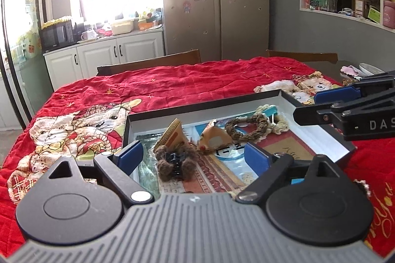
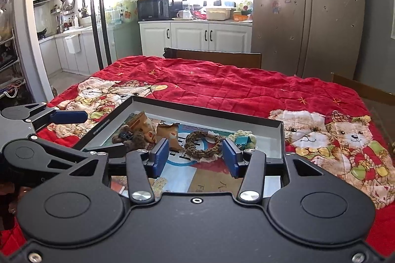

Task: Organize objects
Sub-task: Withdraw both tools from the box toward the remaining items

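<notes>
Since the shallow black box [image 1: 318, 137] on the red quilt [image 1: 172, 83] already holds the braided ring [image 2: 203, 145], the fuzzy brown hair clip [image 1: 176, 164], a paper wedge [image 1: 172, 137] and a teal clip [image 2: 243, 140], I judge the sorting nearly done. My left gripper [image 1: 195, 155] and right gripper [image 2: 196, 157] both hang over it with jaws apart, holding nothing. One fuzzy scrap [image 1: 363, 186] lies outside the box.

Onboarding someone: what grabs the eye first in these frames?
The red teddy-bear quilt over the whole table, then the shallow black box at its near edge, holding a braided rope ring and a fuzzy brown hair claw. Both grippers, left gripper and right gripper, hover open at its near edge.
</notes>
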